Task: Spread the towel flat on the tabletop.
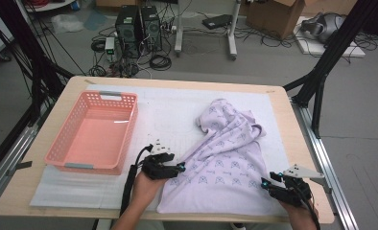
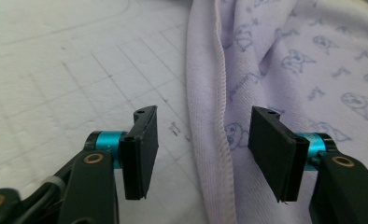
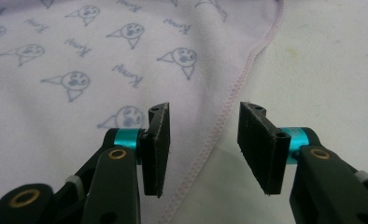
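Note:
A pale lilac printed garment [image 1: 225,158] lies spread on the white mat, bunched toward its far end. My left gripper [image 1: 181,167] sits at the garment's left edge; in the left gripper view it [image 2: 203,149] stands open, its jaws astride the ribbed hem [image 2: 209,116] without pressing it. My right gripper [image 1: 265,183] rests at the garment's near right edge. In the right gripper view it [image 3: 203,144] is open too, with the stitched hem [image 3: 229,102] running between its jaws, untouched by the pads.
A pink plastic basket [image 1: 64,155], with nothing in it, stands on the left of the mat. The wooden table's front edge [image 1: 57,211] is close to both hands. Black frame posts stand at the table's left and right sides.

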